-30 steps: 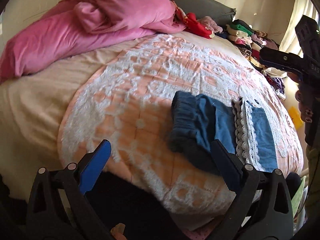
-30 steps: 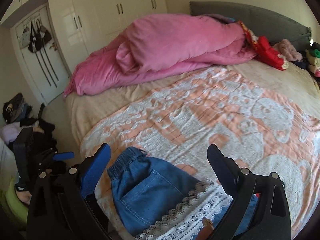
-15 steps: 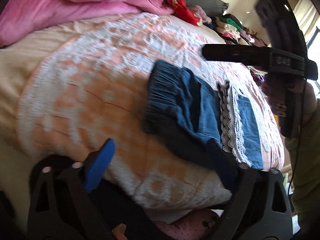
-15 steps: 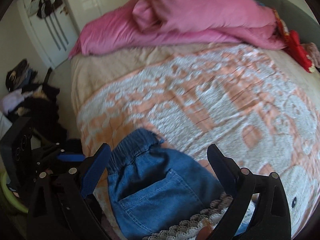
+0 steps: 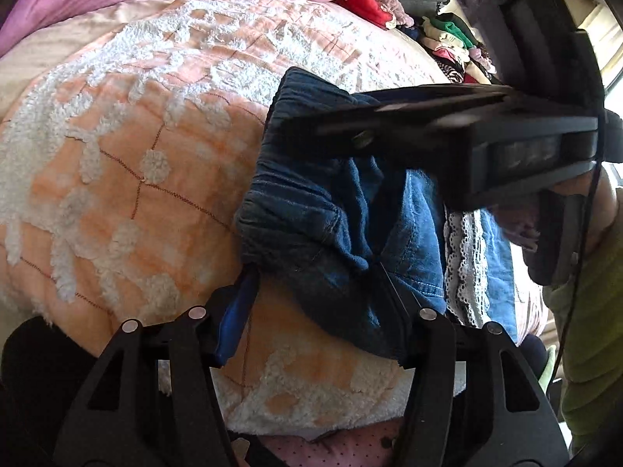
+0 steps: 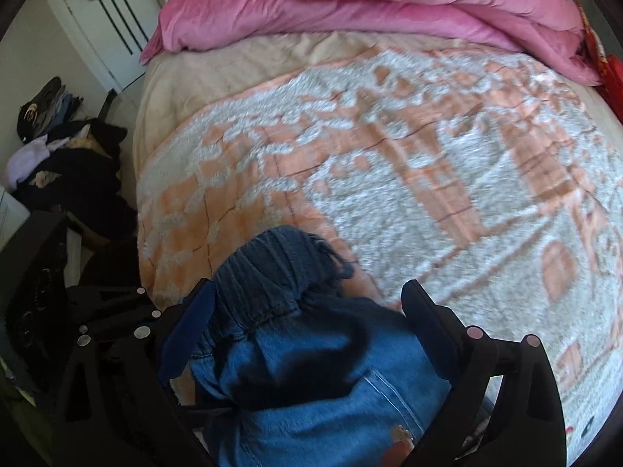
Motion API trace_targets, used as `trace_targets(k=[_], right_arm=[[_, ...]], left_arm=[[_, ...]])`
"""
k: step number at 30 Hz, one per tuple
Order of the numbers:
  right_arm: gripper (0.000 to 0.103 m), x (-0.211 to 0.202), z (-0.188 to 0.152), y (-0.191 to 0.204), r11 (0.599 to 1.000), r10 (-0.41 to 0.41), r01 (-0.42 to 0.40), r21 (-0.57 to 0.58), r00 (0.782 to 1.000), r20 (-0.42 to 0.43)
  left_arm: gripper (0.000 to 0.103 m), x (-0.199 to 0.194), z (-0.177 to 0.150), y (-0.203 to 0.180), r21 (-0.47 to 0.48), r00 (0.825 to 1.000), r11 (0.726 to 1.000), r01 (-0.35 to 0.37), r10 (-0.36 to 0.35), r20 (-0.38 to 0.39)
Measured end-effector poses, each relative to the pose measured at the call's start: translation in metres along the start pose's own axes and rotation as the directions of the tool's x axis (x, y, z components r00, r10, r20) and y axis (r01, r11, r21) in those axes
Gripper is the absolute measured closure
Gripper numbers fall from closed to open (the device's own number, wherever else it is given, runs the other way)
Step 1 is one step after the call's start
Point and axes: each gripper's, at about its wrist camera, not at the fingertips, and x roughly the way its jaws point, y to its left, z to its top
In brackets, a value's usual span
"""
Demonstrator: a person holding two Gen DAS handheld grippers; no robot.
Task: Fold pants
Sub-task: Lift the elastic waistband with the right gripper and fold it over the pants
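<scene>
Blue denim pants [image 5: 311,214] with a white lace trim [image 5: 463,264] lie folded at the near edge of the bed. My left gripper [image 5: 319,284] is low at the waistband's near corner. Its jaws are closing, and bunched denim fills the gap between them. In the right wrist view the pants [image 6: 303,369] lie under my right gripper [image 6: 307,292]. Its jaws are wide and just starting to close, with the gathered waistband between them; the pads stand clear of it. Its fingers [image 5: 350,132] reach across the pants from the right.
The orange and white fleece blanket [image 6: 428,155] covers the bed. A pink duvet [image 6: 350,0] is heaped at the head, with piled clothes [image 5: 451,35] beside it. Dark clothes [image 6: 70,171] lie on the floor at left. A person's olive sleeve [image 5: 592,330] is at right.
Both grippers have come down onto the pants. The left jaws have narrowed around the waistband corner, which is now bunched up. The right gripper has swung in over the pants.
</scene>
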Motion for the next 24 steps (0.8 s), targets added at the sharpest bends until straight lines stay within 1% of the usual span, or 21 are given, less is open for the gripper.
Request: trace_targets(k=[1,2,3,5,7,9,10,11,13,18,19,20,24], right_arm=[[0.015,0.005,0.001,0.001,1.0,0.013,-0.013,0.0,1.0,-0.009],[0.021,0.009,0.001,0.001,1.0,0.029,-0.029,0.003,0.999,-0.013],[0.032,0.012,0.001,0.002,0.999,0.045,-0.044,0.006,0.999,-0.014],[0.042,0.016,0.0,0.003,0.997,0.083,-0.083,0.009,0.996,-0.015],[0.051,0.015,-0.001,0.004,0.997,0.079,-0.079,0.008,0.997,0.001],[0.063,0.005,-0.004,-0.002,0.994,0.101,-0.102,0.035,0.994,0.032],[0.066,-0.001,-0.006,-0.006,0.992,0.117,-0.119,0.047,0.992,0.048],[0.069,-0.008,-0.009,-0.008,0.989,0.132,-0.136,0.054,0.989,0.068],[0.071,-0.023,-0.016,-0.014,0.982,0.165,-0.174,0.069,0.98,0.114],[0.072,-0.059,-0.034,-0.026,0.97,0.205,-0.228,0.09,0.955,0.213],[0.072,-0.065,-0.038,-0.028,0.967,0.209,-0.236,0.097,0.95,0.23],[0.072,-0.073,-0.043,-0.031,0.964,0.212,-0.244,0.103,0.944,0.252],[0.072,-0.096,-0.058,-0.038,0.963,0.2,-0.245,0.114,0.93,0.309]], left_arm=[[0.053,0.001,0.0,0.0,-0.001,1.0,1.0,-0.001,0.001,-0.001],[0.053,0.001,0.0,0.0,-0.002,1.0,1.0,-0.001,0.001,-0.001],[0.053,0.001,0.0,0.0,0.001,1.0,1.0,-0.003,0.003,-0.001],[0.053,0.003,0.001,-0.001,0.002,1.0,1.0,-0.006,0.006,-0.004],[0.053,0.001,0.0,-0.002,0.001,1.0,1.0,-0.008,0.008,-0.005],[0.051,-0.002,0.0,-0.004,0.001,1.0,1.0,-0.006,0.006,0.0],[0.049,-0.002,0.001,-0.005,0.002,1.0,1.0,-0.003,0.003,0.002],[0.046,-0.004,0.001,-0.006,0.002,1.0,1.0,0.001,-0.001,0.005],[0.041,-0.01,0.002,-0.01,0.009,1.0,1.0,0.0,0.0,0.017],[0.033,-0.025,0.006,-0.022,0.027,0.999,1.0,0.008,-0.009,0.049],[0.031,-0.027,0.007,-0.026,0.033,0.998,0.999,0.008,-0.01,0.054],[0.028,-0.028,0.009,-0.03,0.039,0.998,0.999,0.012,-0.014,0.056],[0.023,-0.031,0.01,-0.042,0.051,0.998,0.998,0.041,-0.043,0.054]])
